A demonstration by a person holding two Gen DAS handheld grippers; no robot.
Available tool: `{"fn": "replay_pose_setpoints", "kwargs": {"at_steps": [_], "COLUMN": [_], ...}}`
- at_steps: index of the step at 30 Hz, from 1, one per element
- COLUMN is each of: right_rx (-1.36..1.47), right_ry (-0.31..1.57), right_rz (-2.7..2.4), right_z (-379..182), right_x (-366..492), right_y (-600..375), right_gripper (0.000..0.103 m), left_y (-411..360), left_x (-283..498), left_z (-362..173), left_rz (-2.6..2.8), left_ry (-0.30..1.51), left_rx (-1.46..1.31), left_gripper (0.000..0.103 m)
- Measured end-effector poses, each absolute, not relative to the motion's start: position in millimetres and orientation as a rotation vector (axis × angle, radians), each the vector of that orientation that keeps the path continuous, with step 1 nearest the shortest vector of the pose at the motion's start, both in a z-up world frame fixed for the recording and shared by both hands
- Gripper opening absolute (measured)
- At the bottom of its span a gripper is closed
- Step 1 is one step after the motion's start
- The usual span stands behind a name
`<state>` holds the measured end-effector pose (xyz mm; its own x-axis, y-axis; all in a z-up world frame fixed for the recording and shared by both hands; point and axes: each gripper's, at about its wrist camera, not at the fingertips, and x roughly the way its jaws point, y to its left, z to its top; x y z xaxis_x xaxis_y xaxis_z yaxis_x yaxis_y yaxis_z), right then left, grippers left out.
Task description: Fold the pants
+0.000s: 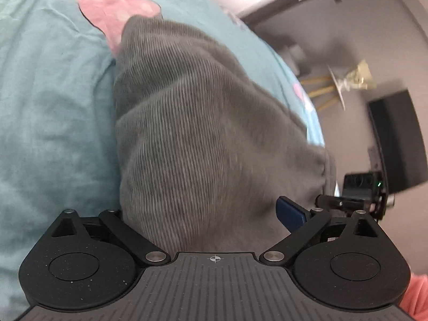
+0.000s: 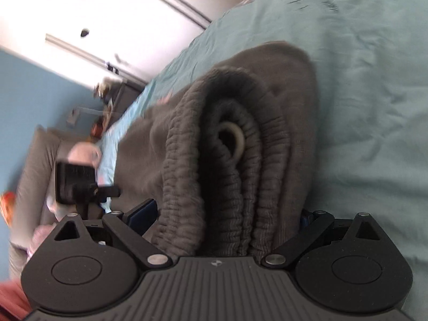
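Observation:
Grey ribbed pants (image 1: pixel 192 123) lie on a teal bedsheet (image 1: pixel 48 107). In the left wrist view the pants cloth fills the space between the fingers of my left gripper (image 1: pixel 208 219), which is shut on it; one blue pad (image 1: pixel 290 212) shows at the right. In the right wrist view my right gripper (image 2: pixel 227 222) is shut on the bunched elastic waistband (image 2: pixel 230 160) of the pants, several layers stacked between the fingers. The other gripper (image 2: pixel 77 183) shows at the left, and in the left wrist view the right one (image 1: pixel 358 190) at the right.
A pink patch (image 1: pixel 112 8) is printed on the sheet beyond the pants. A dark screen (image 1: pixel 396 139) hangs on the wall at the right. A grey sofa (image 2: pixel 34 165) and cluttered furniture stand past the bed edge in the right wrist view.

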<state>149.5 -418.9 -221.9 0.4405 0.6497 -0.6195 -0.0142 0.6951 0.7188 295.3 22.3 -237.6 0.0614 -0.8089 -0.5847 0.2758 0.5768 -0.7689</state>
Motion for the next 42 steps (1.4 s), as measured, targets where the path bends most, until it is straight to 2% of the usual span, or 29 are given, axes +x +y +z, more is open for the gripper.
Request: {"fn": "replay_pose_setpoints", "kwargs": {"at_steps": [1,3,5,6,7,8,9,12,17,26,34,36,37,40,41,42], "right_rx": [0.733,0.812,0.808,0.765,0.711,0.664,0.665,0.755,0.760,0.744,0.672,0.640,0.615,0.567,0.550,0.512], "right_ry": [1.049,1.051,1.051,1.047,1.040,1.034,1.026,0.985,0.891,0.743,0.772,0.787,0.791,0.855,0.880,0.879], "right_rz": [0.454,0.403,0.337,0.316,0.292,0.275,0.276,0.281,0.312,0.324,0.272,0.246,0.228,0.101,0.060,0.018], "right_z": [-223.8,-226.4,-223.0,-218.3,-213.9,-209.5,-207.0,-202.1,-176.3,-131.3,-140.0,-149.0,-154.2,-170.3,-172.5,-170.7], "right_x": [153.3,160.9,162.4,158.8,151.7,147.6,143.9,134.8,128.7,174.5,254.6,273.8,281.2,295.1,294.5,288.8], "right_y": [-420.3,-421.3,-412.0,-402.4,-392.6,-386.0,-384.2,-388.4,-377.7,-383.3,-378.0,-372.1,-370.5,-376.0,-379.8,-381.3], "right_gripper": [0.098,0.098,0.097,0.089,0.083,0.070,0.064,0.059,0.057,0.057,0.057,0.058,0.059,0.075,0.083,0.087], "left_y": [20.6,10.3,6.3,5.9,5.7,4.4,1.8,-10.3,-19.3,-14.8,-17.3,-19.2,-15.7,4.4,11.7,18.6], "left_x": [295.2,292.3,284.7,282.2,279.6,276.3,272.0,258.8,259.4,312.0,361.6,375.7,380.7,368.9,356.9,344.3], "left_z": [-235.4,-228.6,-220.9,-217.0,-213.0,-208.1,-204.1,-185.8,-150.8,-99.6,-140.7,-157.4,-165.4,-168.8,-162.5,-155.6], "left_rz": [-0.850,-0.793,-0.759,-0.745,-0.735,-0.722,-0.719,-0.715,-0.750,-0.707,-0.533,-0.444,-0.389,-0.366,-0.317,-0.255], "left_ry": [1.251,1.234,1.208,1.193,1.179,1.162,1.141,1.077,0.990,0.812,0.863,0.902,0.937,0.939,0.898,0.848], "left_rx": [-0.532,-0.477,-0.450,-0.448,-0.448,-0.442,-0.434,-0.411,-0.414,-0.484,-0.451,-0.410,-0.384,-0.431,-0.404,-0.366], "left_gripper": [0.094,0.070,0.057,0.050,0.048,0.044,0.042,0.040,0.038,0.036,0.037,0.049,0.051,0.063,0.080,0.086]}}
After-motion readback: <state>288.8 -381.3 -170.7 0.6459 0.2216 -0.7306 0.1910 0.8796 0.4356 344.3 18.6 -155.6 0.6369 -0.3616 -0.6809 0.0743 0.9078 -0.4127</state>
